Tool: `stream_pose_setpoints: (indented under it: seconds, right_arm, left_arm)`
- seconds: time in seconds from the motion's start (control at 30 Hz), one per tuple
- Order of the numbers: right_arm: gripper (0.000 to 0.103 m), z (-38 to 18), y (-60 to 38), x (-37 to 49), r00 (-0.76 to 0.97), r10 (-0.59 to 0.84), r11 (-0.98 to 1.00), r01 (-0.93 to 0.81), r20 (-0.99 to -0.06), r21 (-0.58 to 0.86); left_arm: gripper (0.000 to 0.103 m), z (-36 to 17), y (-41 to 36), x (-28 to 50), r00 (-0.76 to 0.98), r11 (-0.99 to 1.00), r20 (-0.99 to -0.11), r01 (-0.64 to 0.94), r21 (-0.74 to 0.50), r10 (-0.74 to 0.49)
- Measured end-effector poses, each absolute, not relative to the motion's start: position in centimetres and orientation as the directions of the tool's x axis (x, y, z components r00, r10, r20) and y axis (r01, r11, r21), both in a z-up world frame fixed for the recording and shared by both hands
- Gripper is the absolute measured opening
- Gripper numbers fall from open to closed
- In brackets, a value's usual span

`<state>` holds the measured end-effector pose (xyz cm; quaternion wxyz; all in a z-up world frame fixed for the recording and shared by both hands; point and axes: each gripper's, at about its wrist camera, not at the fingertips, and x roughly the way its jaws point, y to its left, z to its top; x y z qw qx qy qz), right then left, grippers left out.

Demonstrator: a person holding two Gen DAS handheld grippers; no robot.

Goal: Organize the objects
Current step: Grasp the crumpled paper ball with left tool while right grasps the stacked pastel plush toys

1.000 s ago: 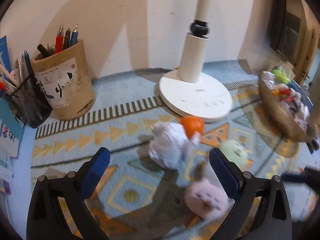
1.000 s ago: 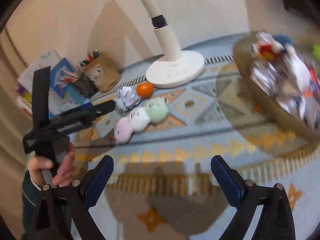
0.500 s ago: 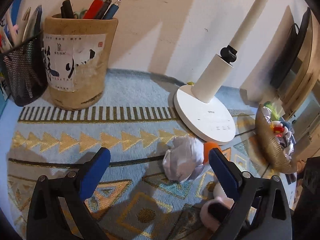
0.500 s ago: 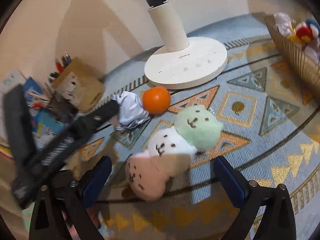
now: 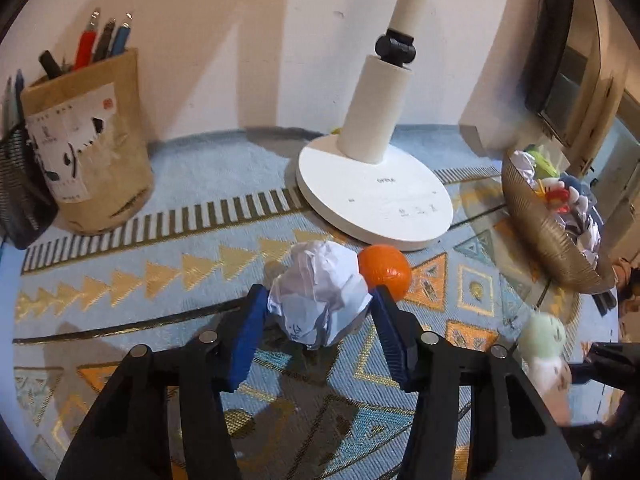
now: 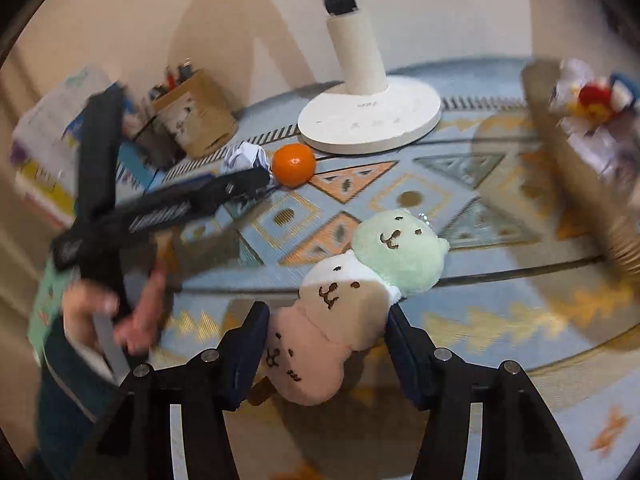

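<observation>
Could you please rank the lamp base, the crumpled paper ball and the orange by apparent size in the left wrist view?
1. lamp base, clearly largest
2. crumpled paper ball; its nearness to the camera may flatter it
3. orange, smallest

crumpled white paper ball [image 5: 318,314] beside orange [image 5: 385,271]; three-coloured plush [image 6: 352,296] on patterned mat

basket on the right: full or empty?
Full. The basket is heaped above its rim with crumpled paper and small toys; the right wrist view shows the same, blurred.
</observation>
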<state>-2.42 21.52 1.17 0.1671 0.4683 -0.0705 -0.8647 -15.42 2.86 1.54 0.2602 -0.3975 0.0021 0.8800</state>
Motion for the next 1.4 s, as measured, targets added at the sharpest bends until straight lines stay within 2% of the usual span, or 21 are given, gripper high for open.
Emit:
stream_pose_setpoints:
  seconds: [0.1, 0.17, 0.23, 0.4, 0.53, 0.6, 0.77, 0.93, 1.1, 1.27, 1.3, 1.37, 1.4]
  right_arm:
    - [0.060, 1.4, 22.1, -1.4, -0.459, -0.411, -0.904, 0.320, -0.788, 0.285]
    - [0.065, 1.7, 22.6, -0.6, -0.468, -0.381, -0.912, 0.334, -0.798, 0.240]
    - [0.071, 2.0, 23.7, 0.0, -0.488, -0.361, -0.923, 0.311, -0.795, 0.228]
    - [0.073, 1.9, 25.3, -0.1, -0.466, -0.395, -0.918, 0.239, -0.791, 0.318]
    - [0.078, 0.4, 24.3, -2.3, -0.407, -0.408, -0.912, 0.143, -0.817, 0.384]
    - [0.082, 0.2, 22.9, -4.2, -0.382, -0.418, -0.907, 0.125, -0.825, 0.401]
    - [0.082, 1.9, 17.5, -4.3, -0.390, -0.386, -0.887, 0.406, -0.836, 0.221]
    - [0.082, 2.2, 20.4, -1.5, -0.448, -0.408, -0.901, 0.338, -0.795, 0.272]
    - [0.083, 0.2, 20.5, -0.1, -0.424, -0.359, -0.923, 0.291, -0.832, 0.251]
    - [0.083, -0.3, 18.8, 0.8, -0.524, -0.208, -0.975, 0.183, -0.826, 0.129]
    - [0.081, -0.4, 18.7, 0.9, -0.542, -0.178, -0.982, 0.157, -0.822, 0.109]
    - [0.065, -0.4, 18.3, 1.4, -0.583, -0.099, -0.993, 0.112, -0.807, 0.040]
    - [0.050, -0.3, 18.4, 1.6, -0.594, -0.074, -0.995, 0.097, -0.801, 0.020]
  left_arm:
    - [0.045, 2.5, 2.4, -14.1, -0.580, -0.853, -0.656, -0.481, -0.203, 0.483]
    - [0.045, 2.6, 1.9, -13.6, -0.575, -0.865, -0.670, -0.452, -0.217, 0.469]
    - [0.045, 3.2, 1.6, -12.5, -0.579, -0.875, -0.678, -0.436, -0.212, 0.453]
    - [0.045, 5.0, 0.2, -6.9, -0.615, -0.900, -0.666, -0.375, -0.222, 0.421]
    - [0.045, 3.8, -1.5, -2.5, -0.649, -0.883, -0.599, -0.342, -0.321, 0.469]
    - [0.045, 3.0, -1.7, -1.4, -0.656, -0.882, -0.590, -0.334, -0.331, 0.470]
    - [0.045, 2.3, -1.3, -1.6, -0.668, -0.906, -0.612, -0.315, -0.282, 0.423]
    - [0.046, 2.3, -1.1, -1.1, -0.674, -0.909, -0.609, -0.325, -0.262, 0.417]
    - [0.046, 2.3, -1.2, -1.1, -0.675, -0.908, -0.609, -0.325, -0.263, 0.417]
    - [0.046, 2.5, -1.0, -0.9, -0.680, -0.908, -0.603, -0.334, -0.252, 0.418]
    - [0.046, 2.5, -0.9, -0.8, -0.681, -0.909, -0.604, -0.336, -0.246, 0.414]
    - [0.046, 2.5, -0.7, -0.8, -0.682, -0.910, -0.604, -0.340, -0.236, 0.412]
    - [0.046, 2.6, -0.6, -0.7, -0.685, -0.911, -0.601, -0.343, -0.230, 0.410]
